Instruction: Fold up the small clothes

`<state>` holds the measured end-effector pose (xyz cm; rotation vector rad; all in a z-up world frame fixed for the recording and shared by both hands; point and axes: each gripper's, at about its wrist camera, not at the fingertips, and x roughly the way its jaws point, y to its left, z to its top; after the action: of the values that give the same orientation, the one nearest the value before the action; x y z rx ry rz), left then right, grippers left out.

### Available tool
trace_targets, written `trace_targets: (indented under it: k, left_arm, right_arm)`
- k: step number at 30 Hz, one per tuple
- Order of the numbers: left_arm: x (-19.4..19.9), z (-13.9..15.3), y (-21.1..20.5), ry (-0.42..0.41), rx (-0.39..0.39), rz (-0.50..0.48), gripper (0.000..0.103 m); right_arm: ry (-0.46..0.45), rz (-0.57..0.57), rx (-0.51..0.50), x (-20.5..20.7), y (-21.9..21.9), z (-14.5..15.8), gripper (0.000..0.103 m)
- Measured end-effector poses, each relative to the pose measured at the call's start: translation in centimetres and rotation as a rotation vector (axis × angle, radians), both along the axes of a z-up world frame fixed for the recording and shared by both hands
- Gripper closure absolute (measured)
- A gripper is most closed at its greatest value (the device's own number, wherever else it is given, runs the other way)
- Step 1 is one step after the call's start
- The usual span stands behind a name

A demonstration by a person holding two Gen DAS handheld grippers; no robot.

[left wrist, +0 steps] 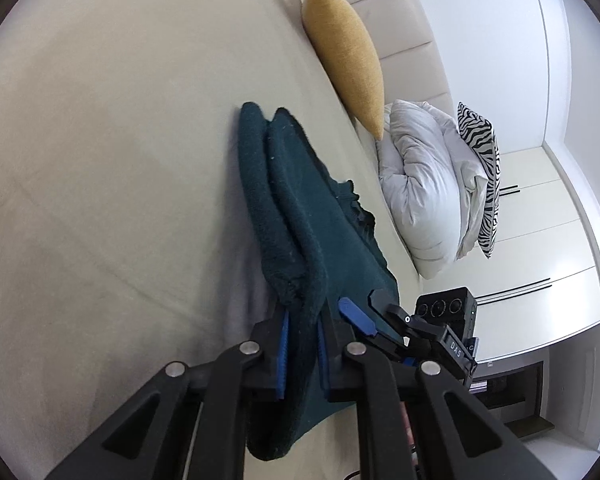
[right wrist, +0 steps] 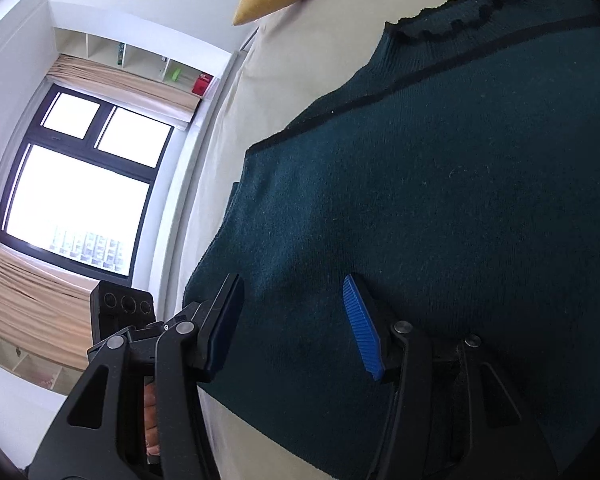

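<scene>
A dark teal knitted sweater (right wrist: 440, 184) with a ruffled collar lies on the beige bed (left wrist: 100, 140). In the left wrist view my left gripper (left wrist: 302, 320) is shut on a bunched fold of the sweater (left wrist: 296, 216), likely a sleeve, lifted off the bed. My right gripper (right wrist: 292, 312) is open, its blue-padded fingers (right wrist: 360, 328) spread just above the sweater's body near its side edge. The right gripper also shows in the left wrist view (left wrist: 364, 312), close beside the left one.
A mustard cushion (left wrist: 348, 52), a white rolled duvet (left wrist: 424, 184) and a zebra-print pillow (left wrist: 484, 176) lie along the padded headboard. White wardrobes (left wrist: 540, 240) stand beyond. A window (right wrist: 80, 184) with curtains sits past the bed's edge.
</scene>
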<state>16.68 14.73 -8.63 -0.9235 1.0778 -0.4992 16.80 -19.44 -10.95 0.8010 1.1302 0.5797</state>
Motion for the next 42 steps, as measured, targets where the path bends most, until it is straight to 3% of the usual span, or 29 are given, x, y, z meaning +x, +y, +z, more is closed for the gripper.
trace_targets:
  k: [7,12,16,20,23,31,36,39,42]
  left_arm:
    - [1.7,4.8,-4.6,-0.086,0.092,-0.06,0.091]
    - [3.3,7.8,-13.6,-0.161,0.146,-0.18,0.091]
    - [3.5,6.1,-23.4,-0.158,0.182,-0.327,0.092]
    - [3.2,1.9,-28.8,-0.094,0.211,-0.387,0.091]
    - [2.2,1.0,-29.6,-0.114,0.25,-0.392,0.091]
    - [1.1,2.8,-29.0,-0.191,0.286,-0.41,0.09]
    - [-0.5,2.8,-29.1,-0.221,0.305,-0.455,0.074]
    - [-1.9,3.5,-27.9,-0.257,0.299,-0.455,0.059]
    - [-3.1,4.3,-26.1,-0.294,0.295,-0.442,0.058]
  right_arm:
    - [0.025,-0.118,0.159,0.1,-6.7,0.5,0.051]
    - [0.017,-0.236,0.267,-0.2,-14.8,0.9,0.051]
    - [0.03,-0.31,0.28,-0.1,-19.9,0.4,0.045]
    - [0.095,-0.317,0.285,-0.4,-22.5,-1.7,0.047]
    - [0.095,-0.283,0.287,-0.2,-22.3,-2.5,0.047]
    - [0.119,-0.196,0.254,1.8,-20.2,-1.4,0.045]
    - [0.168,-0.118,0.173,3.3,-16.9,-2.0,0.045]
    - [0.175,-0.131,0.18,3.6,-16.9,-2.3,0.05]
    - [0.168,-0.121,0.114,3.2,-16.9,-2.4,0.072]
